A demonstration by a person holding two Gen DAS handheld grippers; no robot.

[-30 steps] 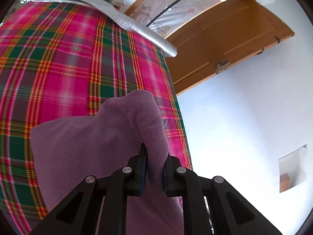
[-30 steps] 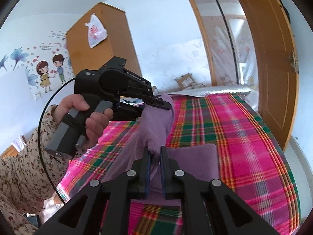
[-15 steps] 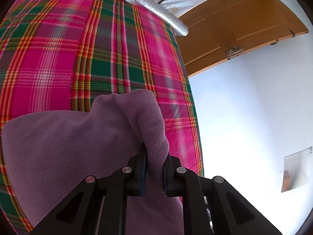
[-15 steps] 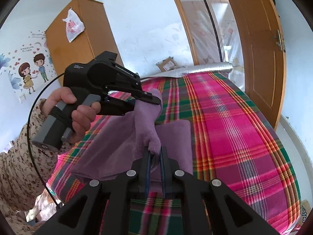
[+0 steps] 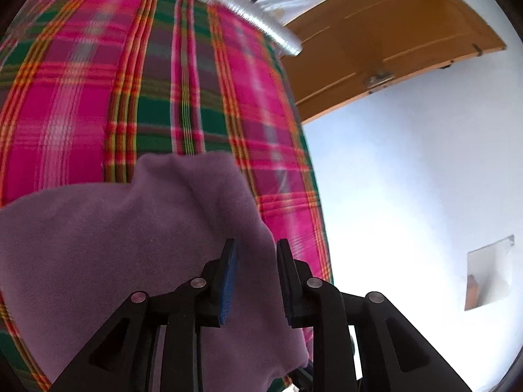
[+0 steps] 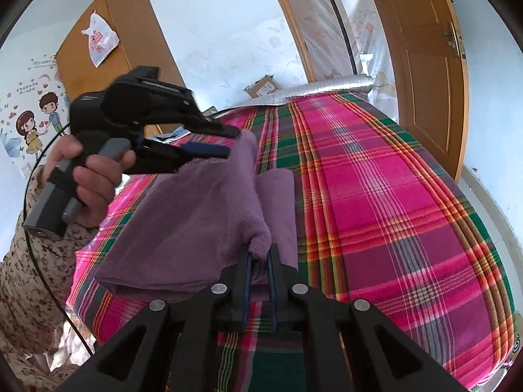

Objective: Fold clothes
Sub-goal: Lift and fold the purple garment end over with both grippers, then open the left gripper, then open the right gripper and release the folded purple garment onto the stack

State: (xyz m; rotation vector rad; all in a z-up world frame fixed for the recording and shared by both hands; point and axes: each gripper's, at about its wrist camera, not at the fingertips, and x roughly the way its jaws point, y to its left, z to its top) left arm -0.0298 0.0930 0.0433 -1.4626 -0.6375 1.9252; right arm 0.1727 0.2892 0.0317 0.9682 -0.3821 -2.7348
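While your left gripper (image 5: 255,271) hangs over the purple fleece garment (image 5: 124,248), its jaws have just been opening — the blue-faced fingers (image 5: 227,281) now stand apart with fleece between them, and the pads look clear of the cloth on both sides. In the right wrist view that same gripper (image 6: 233,142) sits at the raised top corner of the garment (image 6: 196,215), fingers spread, the corner just at their tips; you grip its grey handle with your left hand (image 6: 88,179), floral sleeve (image 6: 23,261) showing below.

Your right gripper (image 6: 259,261) is pressed nearly together, pinching a fluffy edge of the purple fleece between its blue pads — the cloth bunches just above the fingertips.

Garment lies folded on the pink, green and orange plaid bedspread (image 6: 376,196), near the bed's left edge in the right wrist view, one fold draped up between the two grippers and a flat layer beneath.

Background: a silver quilted roll (image 6: 327,86) at the far end of the bed, a wooden door (image 6: 421,58) on the right, a wooden wardrobe (image 6: 127,32) with a white plastic bag (image 6: 99,39) hung on it, cartoon couple wall stickers (image 6: 39,117) at left.
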